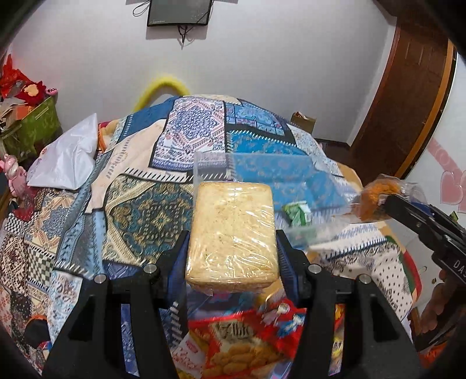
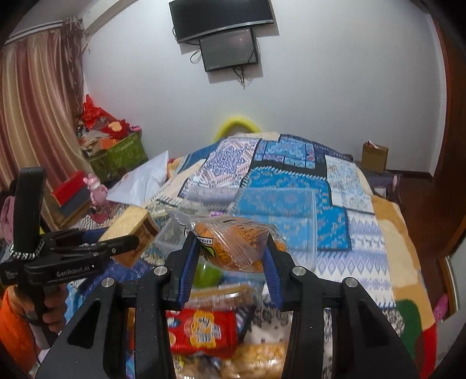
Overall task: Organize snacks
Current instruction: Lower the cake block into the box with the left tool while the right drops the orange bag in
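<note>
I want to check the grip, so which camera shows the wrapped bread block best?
The left wrist view: the wrapped bread block fills the centre, clamped in the left hand-held gripper. The right wrist view shows it only small, side-on.

A bed (image 2: 364, 204) under a patchwork quilt (image 2: 279, 175) is filling the room. Two dark screens (image 2: 224, 26) are hanging on the white wall (image 2: 335, 87). Striped curtains (image 2: 32, 116) are draping at left, a brown wooden door (image 1: 407, 96) standing at right.
</note>
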{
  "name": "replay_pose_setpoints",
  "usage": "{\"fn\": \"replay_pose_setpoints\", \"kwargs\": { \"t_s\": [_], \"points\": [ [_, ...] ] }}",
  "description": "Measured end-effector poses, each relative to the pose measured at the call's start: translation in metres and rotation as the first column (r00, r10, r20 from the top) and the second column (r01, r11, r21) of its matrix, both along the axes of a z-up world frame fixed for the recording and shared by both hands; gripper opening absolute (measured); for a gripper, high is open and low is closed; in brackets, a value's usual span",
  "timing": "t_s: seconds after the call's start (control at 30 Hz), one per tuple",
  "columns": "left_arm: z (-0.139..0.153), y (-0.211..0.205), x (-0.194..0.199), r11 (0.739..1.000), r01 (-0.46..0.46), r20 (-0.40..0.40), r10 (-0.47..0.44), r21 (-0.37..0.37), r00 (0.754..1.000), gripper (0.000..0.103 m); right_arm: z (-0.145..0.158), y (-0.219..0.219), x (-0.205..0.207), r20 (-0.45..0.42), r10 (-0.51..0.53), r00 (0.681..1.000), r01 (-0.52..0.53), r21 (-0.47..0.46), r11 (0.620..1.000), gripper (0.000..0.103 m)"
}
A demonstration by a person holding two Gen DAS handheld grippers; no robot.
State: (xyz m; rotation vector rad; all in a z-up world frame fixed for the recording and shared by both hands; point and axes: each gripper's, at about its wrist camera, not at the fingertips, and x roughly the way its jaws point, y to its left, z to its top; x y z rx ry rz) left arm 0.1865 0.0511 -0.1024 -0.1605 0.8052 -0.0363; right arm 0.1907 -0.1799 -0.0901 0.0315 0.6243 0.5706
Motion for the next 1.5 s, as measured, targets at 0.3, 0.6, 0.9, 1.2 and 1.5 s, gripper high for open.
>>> {"fn": "replay_pose_setpoints", "kwargs": {
  "t_s": [0.3, 0.6, 0.9, 1.2, 1.5],
  "points": [
    [-0.012, -0.006, 0.046, 1.0, 0.009, -0.019, -0.009, 0.01, 1.0, 0.055, -0.009, 0.021, 0.041, -0.037, 0.016, 0.999, -0.016, 0.017, 1.0, 0.038],
    [-0.038, -0.007, 0.084, 1.0, 0.015, -0.077, -0.013, 0.024, 0.997, 0.055, -0.034, 0.042, 0.074, -0.104, 0.042, 0.994, -0.044, -0.017, 0.999, 0.038],
    [-0.062, -0.01, 0.103, 1.0, 0.028, -0.13, -0.027, 0.006, 0.991, 0.055, -0.062, 0.053, 0.091, -0.2, 0.074, 0.977, -0.08, -0.023, 0.997, 0.037],
    [-0.061, -0.011, 0.101, 0.999, 0.038, -0.119, -0.034, 0.03, 0.992, 0.056, -0.07, 0.054, 0.091, -0.226, 0.073, 0.971, -0.091, -0.072, 0.993, 0.037],
    [-0.027, -0.007, 0.074, 0.999, 0.034, -0.06, -0.032, 0.03, 0.998, 0.057, -0.048, 0.036, 0.077, -0.206, 0.044, 0.978, -0.058, -0.061, 0.996, 0.055]
  ]
}}
